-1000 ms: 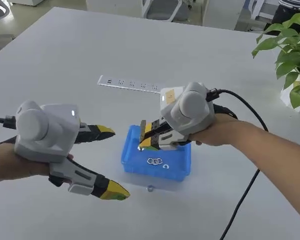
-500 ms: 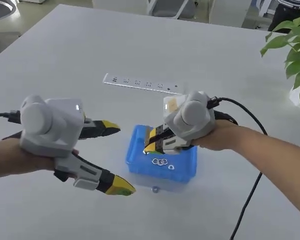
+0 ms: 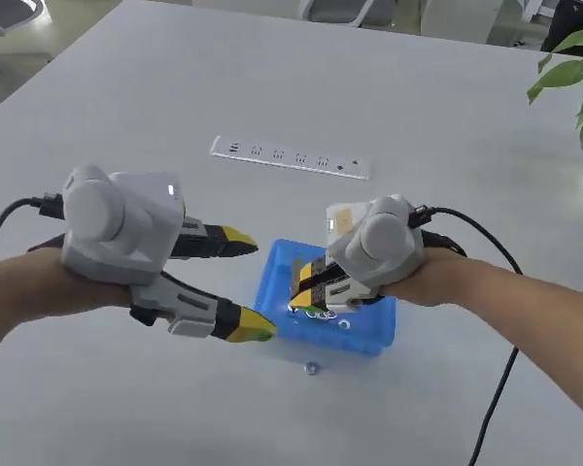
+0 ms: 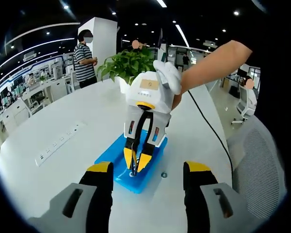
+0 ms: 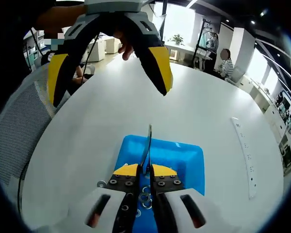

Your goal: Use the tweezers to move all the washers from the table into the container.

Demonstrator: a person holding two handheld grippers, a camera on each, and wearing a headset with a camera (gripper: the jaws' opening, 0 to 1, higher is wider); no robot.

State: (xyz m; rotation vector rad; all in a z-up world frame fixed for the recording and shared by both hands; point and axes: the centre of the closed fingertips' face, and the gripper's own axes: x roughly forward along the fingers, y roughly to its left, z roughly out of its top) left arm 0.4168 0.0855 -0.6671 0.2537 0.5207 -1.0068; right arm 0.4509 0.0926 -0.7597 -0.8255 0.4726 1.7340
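Observation:
A shallow blue container [image 3: 364, 333] sits on the white table and holds several small metal washers [image 3: 321, 314]. One washer [image 3: 312, 368] lies on the table just in front of it. My right gripper [image 3: 303, 291] hangs over the container, shut on thin tweezers [image 5: 146, 145] that point forward past its yellow tips. I see nothing at the tweezers' points. My left gripper [image 3: 249, 283] stands open at the container's left edge, holding nothing. In the right gripper view the washers [image 5: 144, 196] lie below my jaws and the loose washer [image 5: 101, 184] is outside the container [image 5: 184, 160].
A white power strip [image 3: 291, 157] lies on the table behind the container. A potted plant [image 3: 573, 78] stands at the far right edge. The right gripper's black cable [image 3: 496, 262] trails over the table on the right. People stand in the room beyond.
The head camera has shifted. My left gripper has come closer to the container's left edge. The right gripper with the tweezers has sunk slightly toward the container's near side.

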